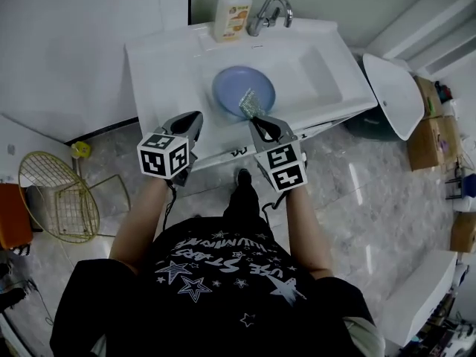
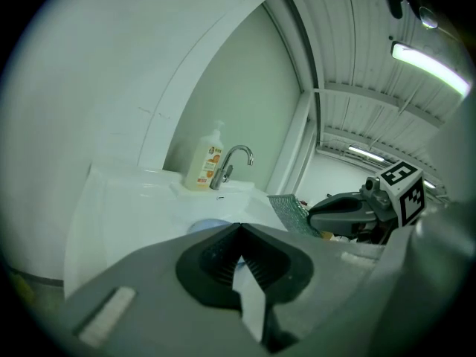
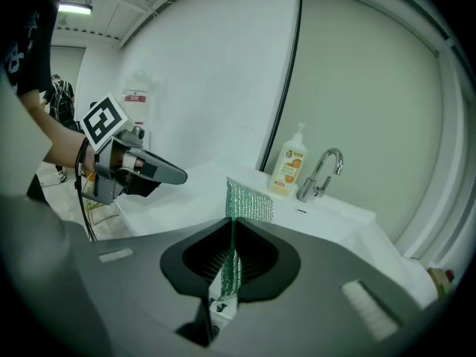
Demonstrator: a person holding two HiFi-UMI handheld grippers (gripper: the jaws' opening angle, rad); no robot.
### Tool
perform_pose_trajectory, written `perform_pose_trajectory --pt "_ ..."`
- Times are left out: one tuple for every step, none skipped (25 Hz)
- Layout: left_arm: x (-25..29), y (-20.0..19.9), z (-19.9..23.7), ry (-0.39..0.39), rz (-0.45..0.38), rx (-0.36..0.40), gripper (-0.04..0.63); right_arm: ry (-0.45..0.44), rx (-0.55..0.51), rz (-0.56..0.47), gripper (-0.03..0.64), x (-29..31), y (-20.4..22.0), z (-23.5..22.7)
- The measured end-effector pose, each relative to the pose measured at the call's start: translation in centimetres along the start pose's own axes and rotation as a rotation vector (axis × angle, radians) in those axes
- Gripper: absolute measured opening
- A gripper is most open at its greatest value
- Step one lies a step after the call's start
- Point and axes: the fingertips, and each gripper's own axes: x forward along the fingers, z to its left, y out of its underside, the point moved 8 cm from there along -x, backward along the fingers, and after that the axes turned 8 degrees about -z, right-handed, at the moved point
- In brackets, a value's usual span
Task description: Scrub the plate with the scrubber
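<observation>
A round blue plate [image 1: 236,84] lies flat in the basin of the white sink [image 1: 160,62]; the left gripper view shows only a sliver of the plate [image 2: 210,224]. My right gripper [image 1: 257,123] is shut on a green mesh scrubber [image 1: 249,103], which stands upright from its jaws over the plate's near edge. In the right gripper view the scrubber [image 3: 249,201] rises from the gripper [image 3: 232,223]. My left gripper [image 1: 195,119] hovers over the sink's front rim left of the plate, shut with nothing in it [image 2: 239,227].
A soap bottle [image 1: 232,12] and a chrome faucet [image 1: 269,12] stand at the back of the sink. A gold wire chair [image 1: 59,195] is on the floor to the left. A white oval object [image 1: 394,95] and cardboard boxes [image 1: 428,136] sit to the right.
</observation>
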Motion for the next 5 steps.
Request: perform_pose_trajectory --pt "-1.0 0.4 0.0 0.005 0.002 0.000 0.000 0.004 0.011 -0.003 0.048 -0.4 0.1 0.9" --pt "-2.0 0.9 0.0 0.011 0.006 -0.003 0.000 0.006 0.024 -0.003 0.048 -0.9 0.3 1.9" --pt "-2.9 1.4 0.0 0.017 0.012 -0.008 0.000 0.005 0.035 -0.003 0.048 -1.3 0.6 2.8" --pt "-3.7 2.0 0.0 0.023 0.019 -0.012 0.000 0.003 0.046 -0.002 0.048 -1.7 0.9 3.8" --pt "-4.6 2.5 0.1 0.030 0.025 -0.016 0.000 0.001 0.056 -0.002 0.048 -2.1 1.1 4.7"
